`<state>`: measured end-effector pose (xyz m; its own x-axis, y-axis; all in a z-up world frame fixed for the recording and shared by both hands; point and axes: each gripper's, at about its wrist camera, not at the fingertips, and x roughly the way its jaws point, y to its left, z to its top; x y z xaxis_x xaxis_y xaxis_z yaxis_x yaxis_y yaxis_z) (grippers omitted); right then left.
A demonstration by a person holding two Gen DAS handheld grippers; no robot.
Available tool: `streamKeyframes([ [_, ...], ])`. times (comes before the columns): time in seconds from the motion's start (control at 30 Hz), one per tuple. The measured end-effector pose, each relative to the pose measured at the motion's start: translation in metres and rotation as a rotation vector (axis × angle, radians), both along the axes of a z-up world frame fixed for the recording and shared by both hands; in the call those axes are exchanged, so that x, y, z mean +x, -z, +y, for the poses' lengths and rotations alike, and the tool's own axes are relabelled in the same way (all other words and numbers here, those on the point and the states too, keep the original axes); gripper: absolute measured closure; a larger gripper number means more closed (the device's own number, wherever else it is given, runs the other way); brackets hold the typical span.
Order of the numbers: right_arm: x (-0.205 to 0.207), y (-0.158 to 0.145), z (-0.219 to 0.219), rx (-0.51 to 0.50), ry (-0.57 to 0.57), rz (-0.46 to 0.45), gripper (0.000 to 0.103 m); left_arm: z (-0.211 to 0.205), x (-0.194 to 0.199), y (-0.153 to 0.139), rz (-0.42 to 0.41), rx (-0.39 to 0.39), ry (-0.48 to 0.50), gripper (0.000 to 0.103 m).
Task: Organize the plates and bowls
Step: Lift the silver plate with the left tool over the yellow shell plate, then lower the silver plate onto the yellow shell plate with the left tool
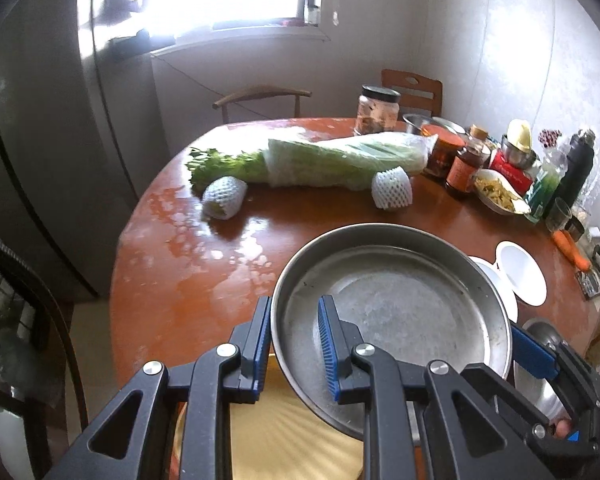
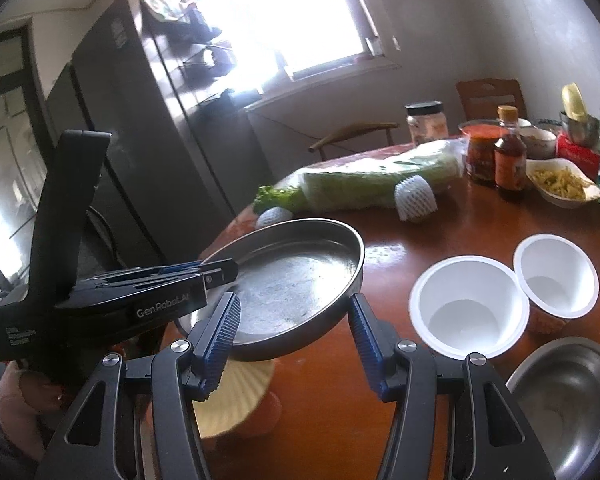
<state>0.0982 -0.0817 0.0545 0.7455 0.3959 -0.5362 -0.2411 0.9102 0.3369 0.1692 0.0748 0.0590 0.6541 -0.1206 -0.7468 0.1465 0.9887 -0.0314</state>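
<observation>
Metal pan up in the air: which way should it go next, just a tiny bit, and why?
Probably swing the metal pan a little toward the bare part of the table, keeping it level. The left gripper has its jaws shut on the pan's rim. The pan hangs above the yellow plate, and the white bowls crowd the other side.

pan (image 2: 296, 280) above table (image 2: 440, 232) | cups (image 2: 466, 304) right of pan

Black tongs (image 1: 294, 346), ribbed blue pads (image 2: 220, 332).
</observation>
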Motion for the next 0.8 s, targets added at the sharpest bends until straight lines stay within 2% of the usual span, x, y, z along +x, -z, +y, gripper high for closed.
streamKeyframes([
  [0.4,-0.021,-0.016,0.034,-0.024,-0.09,-0.033,0.045,0.034,-0.029,-0.012,-0.032,-0.004,-0.069,0.08],
  [0.8,-0.03,-0.011,0.051,-0.047,-0.151,-0.022,0.044,0.054,-0.048,-0.005,-0.041,-0.019,-0.108,0.08],
])
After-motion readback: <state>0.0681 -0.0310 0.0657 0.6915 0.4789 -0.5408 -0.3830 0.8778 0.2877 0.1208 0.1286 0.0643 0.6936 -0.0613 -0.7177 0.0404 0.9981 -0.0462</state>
